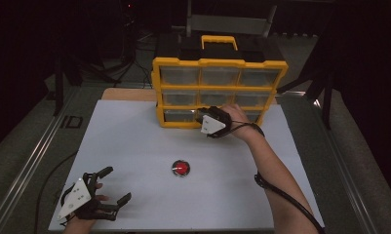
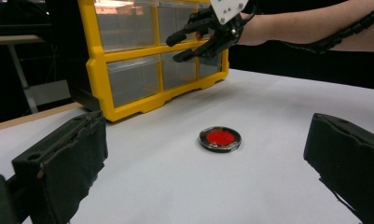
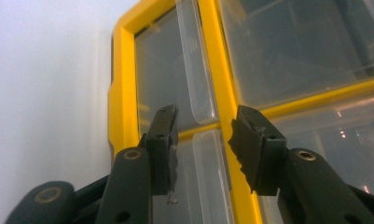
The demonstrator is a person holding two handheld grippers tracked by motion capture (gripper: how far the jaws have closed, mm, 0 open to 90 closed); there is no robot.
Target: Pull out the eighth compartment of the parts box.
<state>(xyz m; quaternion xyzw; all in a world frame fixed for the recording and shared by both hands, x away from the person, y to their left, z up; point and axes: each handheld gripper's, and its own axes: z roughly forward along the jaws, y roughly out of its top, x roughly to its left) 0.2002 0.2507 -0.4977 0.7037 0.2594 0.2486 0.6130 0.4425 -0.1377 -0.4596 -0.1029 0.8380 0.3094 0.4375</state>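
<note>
Right tool (image 1: 201,116), jaws part-open and clear of contact, faces the bottom-row drawer (image 3: 196,182) of the yellow organizer (image 1: 217,63) at the surface's far edge; the clear plastic looks light, stiff and slippery, best gripped by its raised pull lip; left tool (image 1: 112,185) rests open at the near-left corner.

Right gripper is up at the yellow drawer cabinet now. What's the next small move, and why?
Probably ease the right gripper a little closer and close on the clear handle lip of the bottom-row drawer ahead. Its jaws are half open, straddling that lip beside the yellow divider without pressing on it yet. The red disc lies on the white table, and the left gripper is open near it.
</note>
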